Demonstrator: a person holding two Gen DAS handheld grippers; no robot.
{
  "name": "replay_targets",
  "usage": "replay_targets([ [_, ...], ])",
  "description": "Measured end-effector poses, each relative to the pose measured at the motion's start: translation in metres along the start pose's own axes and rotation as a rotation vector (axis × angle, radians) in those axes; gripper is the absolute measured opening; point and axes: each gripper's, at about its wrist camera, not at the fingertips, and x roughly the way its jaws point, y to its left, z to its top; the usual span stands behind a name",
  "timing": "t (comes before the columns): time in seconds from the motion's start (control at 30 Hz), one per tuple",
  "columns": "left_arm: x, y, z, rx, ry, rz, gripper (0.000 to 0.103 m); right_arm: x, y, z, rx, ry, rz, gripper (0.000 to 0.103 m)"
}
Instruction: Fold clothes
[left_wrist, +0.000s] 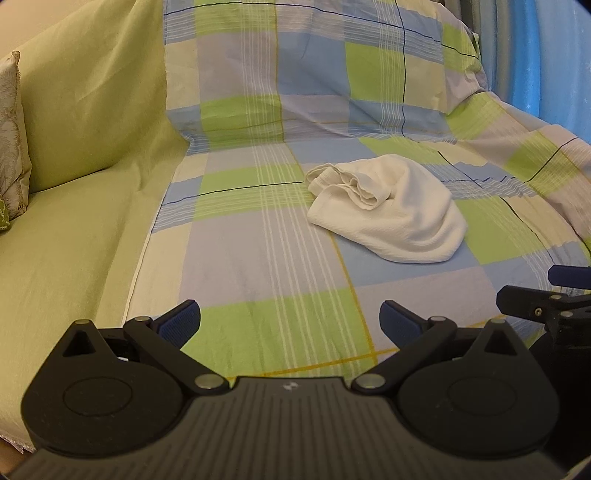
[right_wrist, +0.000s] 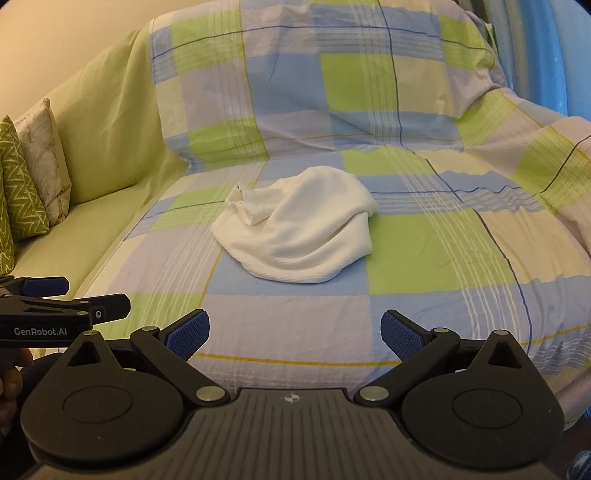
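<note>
Checked sheet (left_wrist: 258, 258) is covering a green sofa (left_wrist: 81, 236), cushions (right_wrist: 33, 184) sitting at its left end. White garment (left_wrist: 388, 210) is lying crumpled on the seat, touching neither tool. Left tool (left_wrist: 290, 325) is hovering with fingers spread wide, garment ahead and to its right. Right tool (right_wrist: 295, 334) is also gaping, holding nothing, garment straight ahead, well apart.

Both grippers (left_wrist: 290, 321) (right_wrist: 295, 332) — jaws wide, empty

One white garment (right_wrist: 295, 232), one checked sheet (right_wrist: 424, 258), two tongs, three cushions.
</note>
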Motion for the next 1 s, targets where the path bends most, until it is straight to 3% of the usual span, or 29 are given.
replay_targets([
  [0.7,-0.023,0.003,-0.014,-0.020,-0.029,-0.007,0.102,-0.026,-0.001,-0.007,0.005,-0.045,-0.033,0.102],
  [1.0,-0.035,0.008,-0.020,-0.050,-0.078,-0.018,0.102,-0.038,-0.002,-0.010,0.004,-0.075,-0.030,0.102],
])
